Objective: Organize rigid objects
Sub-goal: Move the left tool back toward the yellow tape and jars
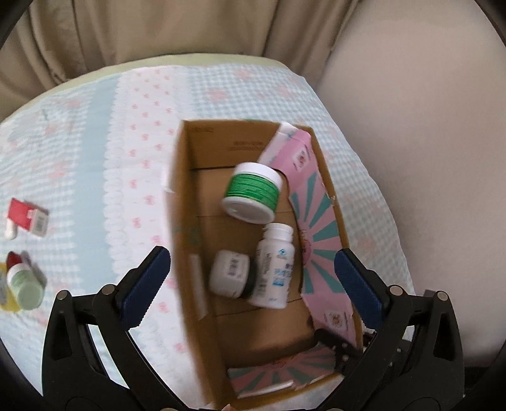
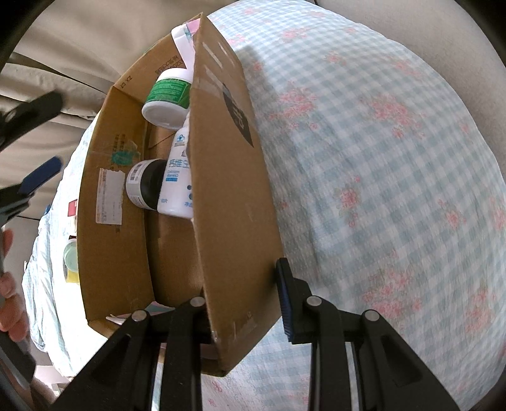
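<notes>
Cardboard box [image 1: 202, 240] long axis running away from camera, white bottle [image 1: 274, 265] lying inside roughly along it, cap far end, left gripper [image 1: 253, 278] fingers wide apart above, right gripper [image 2: 243, 316] clamped on box wall, checked floral cloth [image 2: 379, 158], beige curtain [image 1: 158, 28] behind.

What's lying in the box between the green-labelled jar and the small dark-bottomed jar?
The white bottle, on its side between the green-labelled jar and the small dark-bottomed jar; both wrist views show it.
</notes>
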Available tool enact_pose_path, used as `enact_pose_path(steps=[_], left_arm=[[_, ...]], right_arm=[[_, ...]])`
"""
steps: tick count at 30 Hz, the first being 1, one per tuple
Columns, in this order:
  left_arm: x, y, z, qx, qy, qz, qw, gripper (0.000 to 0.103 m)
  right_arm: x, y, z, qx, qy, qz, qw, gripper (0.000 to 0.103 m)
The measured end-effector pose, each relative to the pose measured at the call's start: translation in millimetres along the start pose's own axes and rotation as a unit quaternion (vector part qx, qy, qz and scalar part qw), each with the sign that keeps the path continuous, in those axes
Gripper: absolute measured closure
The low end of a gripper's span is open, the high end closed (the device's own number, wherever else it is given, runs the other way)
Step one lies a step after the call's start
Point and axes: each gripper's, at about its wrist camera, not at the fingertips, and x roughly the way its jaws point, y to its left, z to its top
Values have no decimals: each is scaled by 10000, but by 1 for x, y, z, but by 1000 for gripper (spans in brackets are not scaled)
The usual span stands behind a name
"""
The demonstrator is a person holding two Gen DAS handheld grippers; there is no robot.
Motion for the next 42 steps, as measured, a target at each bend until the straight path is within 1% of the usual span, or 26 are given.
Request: enact_pose_path(steps=[3, 6, 9, 11, 13, 15, 17, 19, 21, 23, 25, 29, 32, 35, 38, 42], left_arm=[[-26, 16, 8, -6, -123, 151, 9998, 0], [-67, 38, 4, -24, -254, 276, 9993, 0], [-100, 67, 4, -134, -374, 435, 9983, 0], [-116, 89, -2, -173, -486, 623, 9967, 0], [-132, 115, -11, -180, -532, 860, 9947, 0], [-143, 139, -23, -219, -507, 1048, 9930, 0], [-153, 171, -38, -338, -470, 1312, 9897, 0], [-159, 204, -54, -556, -463, 1584, 9847, 0], [-164, 243, -76, -864, -524, 1835, 9778, 0], [-162, 281, -99, -1135, -587, 2109, 9691, 0], [-155, 306, -118, -1298, -610, 2249, 9638, 0], [-119, 356, -152, -1478, -566, 2377, 9583, 0], [-92, 374, -165, -1514, -541, 2338, 9589, 0], [-62, 395, -171, -1633, -552, 2263, 9587, 0], [-43, 405, -177, -1763, -631, 2209, 9572, 0], [-29, 416, -174, -1794, -832, 2042, 9588, 0]], right_arm=[[0, 1, 1, -36, 24, -11, 10000, 78], [1, 2, 2, -46, 38, -24, 10000, 78], [1, 3, 3, -76, 54, -38, 9999, 78], [2, 4, 3, -100, 66, -45, 9999, 78], [2, 4, 3, -119, 76, -48, 9999, 78], [2, 5, 4, -146, 85, -49, 9998, 78], [3, 6, 4, -169, 86, -52, 9998, 79], [3, 6, 4, -157, 82, -49, 9998, 79], [4, 7, 4, -147, 73, -62, 9998, 79], [4, 9, 4, -133, 64, -74, 9999, 79], [5, 9, 4, -106, 53, -71, 9999, 79], [4, 7, 3, -89, 33, -77, 9999, 79], [3, 8, 2, -92, 13, -113, 9999, 79], [2, 9, 0, -90, -8, -129, 9999, 79], [1, 9, 0, -58, -3, -115, 9999, 79], [0, 9, 0, -101, 7, -124, 9999, 79]])
